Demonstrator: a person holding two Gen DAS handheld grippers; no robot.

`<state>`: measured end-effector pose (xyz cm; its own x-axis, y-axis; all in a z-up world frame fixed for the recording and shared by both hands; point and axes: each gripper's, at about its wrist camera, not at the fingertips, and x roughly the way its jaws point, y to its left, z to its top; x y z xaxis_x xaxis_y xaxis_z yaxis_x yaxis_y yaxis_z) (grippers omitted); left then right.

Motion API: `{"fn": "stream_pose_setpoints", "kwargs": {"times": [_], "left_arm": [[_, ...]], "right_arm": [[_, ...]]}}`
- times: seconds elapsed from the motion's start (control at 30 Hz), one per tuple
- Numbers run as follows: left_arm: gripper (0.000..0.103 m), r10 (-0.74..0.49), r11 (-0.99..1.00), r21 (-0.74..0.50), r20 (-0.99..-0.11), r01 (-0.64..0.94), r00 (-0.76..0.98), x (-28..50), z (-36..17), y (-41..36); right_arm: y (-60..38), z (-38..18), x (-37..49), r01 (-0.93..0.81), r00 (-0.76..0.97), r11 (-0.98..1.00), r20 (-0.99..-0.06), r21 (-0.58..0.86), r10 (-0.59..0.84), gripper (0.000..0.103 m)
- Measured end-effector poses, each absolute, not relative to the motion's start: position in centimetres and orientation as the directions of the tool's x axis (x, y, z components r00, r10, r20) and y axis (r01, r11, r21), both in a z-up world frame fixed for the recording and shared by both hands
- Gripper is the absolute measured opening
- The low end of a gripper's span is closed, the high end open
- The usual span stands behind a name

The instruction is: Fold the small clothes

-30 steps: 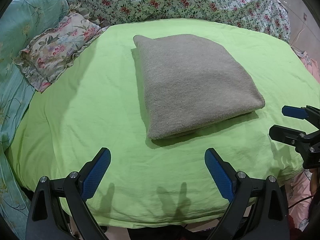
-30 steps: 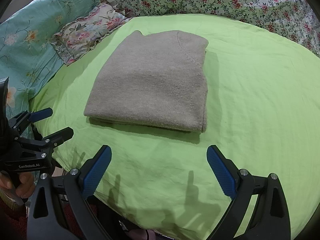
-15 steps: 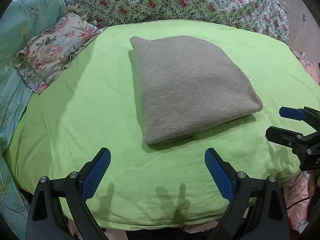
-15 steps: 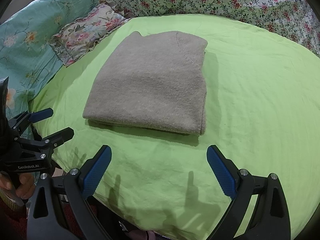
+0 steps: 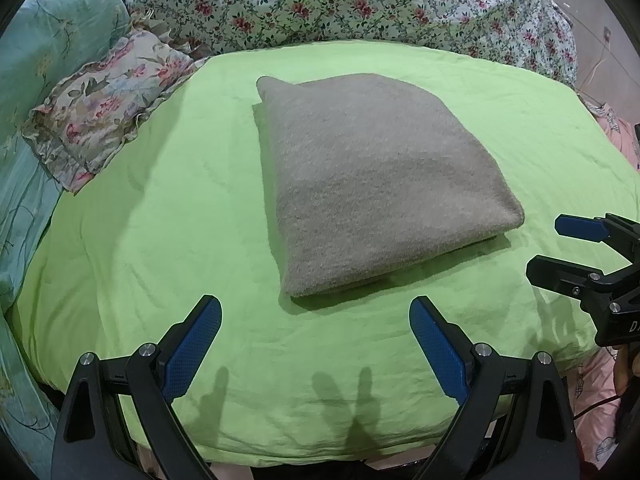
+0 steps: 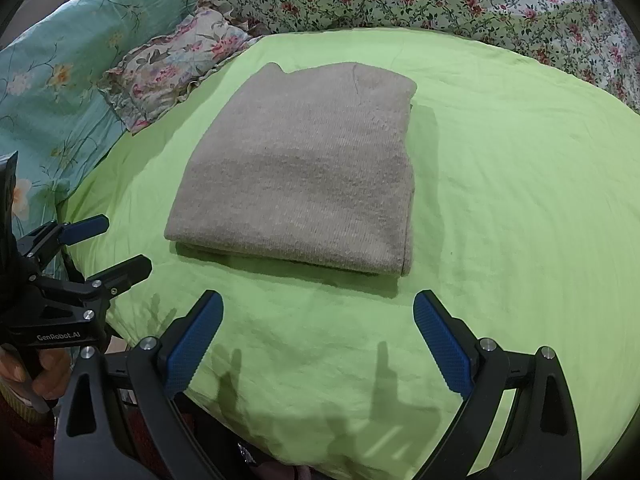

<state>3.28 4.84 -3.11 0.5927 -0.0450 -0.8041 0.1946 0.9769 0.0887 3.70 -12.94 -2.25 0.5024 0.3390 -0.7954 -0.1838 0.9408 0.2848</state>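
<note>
A grey-beige knitted garment (image 5: 376, 184) lies folded into a flat rectangle on the lime-green sheet (image 5: 160, 216); it also shows in the right wrist view (image 6: 304, 184). My left gripper (image 5: 314, 322) is open and empty, hovering over the sheet just short of the garment's near edge. My right gripper (image 6: 318, 320) is open and empty, also just short of the garment. Each gripper shows in the other's view, the right gripper (image 5: 560, 248) at the right edge and the left gripper (image 6: 116, 244) at the left edge, both with jaws apart.
A floral frilled pillow (image 5: 104, 104) lies at the left of the sheet. A teal flowered quilt (image 6: 52, 80) lies beyond it. A rose-patterned quilt (image 5: 360, 4) is heaped along the back. The bed's front edge (image 5: 320, 452) drops off just below the grippers.
The left wrist view has drifted slightly, so the garment sits a little lower and nearer. Both grippers stay open; the garment has not moved on the sheet.
</note>
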Motion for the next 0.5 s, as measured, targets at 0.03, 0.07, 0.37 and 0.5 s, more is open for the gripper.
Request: {"fn": "stream_pose_setpoints", "kwargs": {"times": [0.03,0.07,0.37,0.5], "left_arm": [[0.095,-0.045,0.977,0.089,-0.804,0.195,0.593,3.3,-3.1,4.8],[0.095,-0.046,0.977,0.089,-0.804,0.196,0.593,3.4,-3.0,4.8],[0.095,-0.061,0.977,0.073,-0.803,0.200,0.593,3.9,-2.8,4.4],[0.095,-0.050,0.974,0.095,-0.795,0.205,0.605,4.1,-2.7,3.9]], "right_arm": [[-13.0,-2.3,3.6,-0.182,0.503,0.941,-0.795,0.284,0.338,0.096],[-13.0,-2.2,3.8,-0.182,0.504,0.941,-0.795,0.284,0.338,0.096],[-13.1,-1.9,4.8,-0.180,0.510,0.941,-0.791,0.286,0.338,0.096],[-13.2,-2.0,5.0,-0.177,0.508,0.941,-0.792,0.288,0.338,0.096]]}}
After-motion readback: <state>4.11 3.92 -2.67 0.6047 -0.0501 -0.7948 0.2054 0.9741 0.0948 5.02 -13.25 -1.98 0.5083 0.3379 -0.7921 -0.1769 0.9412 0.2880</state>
